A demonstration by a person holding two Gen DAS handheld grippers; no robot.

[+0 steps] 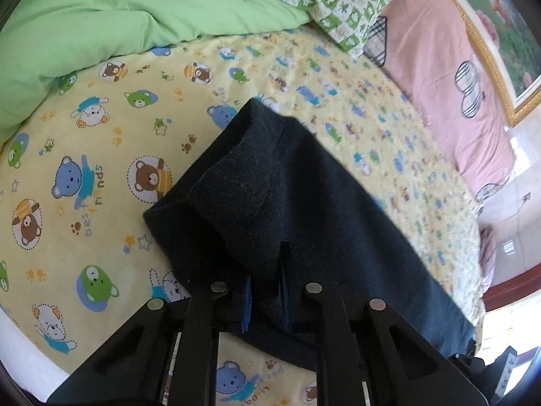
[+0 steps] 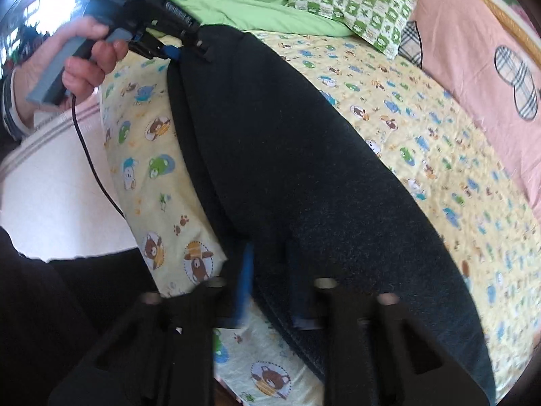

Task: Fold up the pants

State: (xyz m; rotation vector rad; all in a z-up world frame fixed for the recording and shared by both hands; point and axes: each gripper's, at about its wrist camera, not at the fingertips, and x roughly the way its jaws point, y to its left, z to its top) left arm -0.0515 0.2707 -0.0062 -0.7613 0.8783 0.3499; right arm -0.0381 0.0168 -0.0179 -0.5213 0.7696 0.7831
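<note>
Dark navy pants (image 1: 304,203) lie lengthwise on a yellow bear-print sheet (image 1: 101,169), held up at both ends. My left gripper (image 1: 265,287) is shut on one end of the pants, cloth pinched between its blue pads. My right gripper (image 2: 267,280) is shut on the other end of the pants (image 2: 287,169). In the right wrist view the left gripper (image 2: 175,52) shows at the far end, held by a hand, gripping the cloth edge. The pants hang slightly taut between the two grippers.
A green quilt (image 1: 118,17) and a green-checked pillow (image 1: 338,3) lie at the head of the bed. A pink sheet (image 1: 456,84) covers the far side by a framed picture (image 1: 500,34). The bed's near edge (image 2: 135,176) drops to a white side.
</note>
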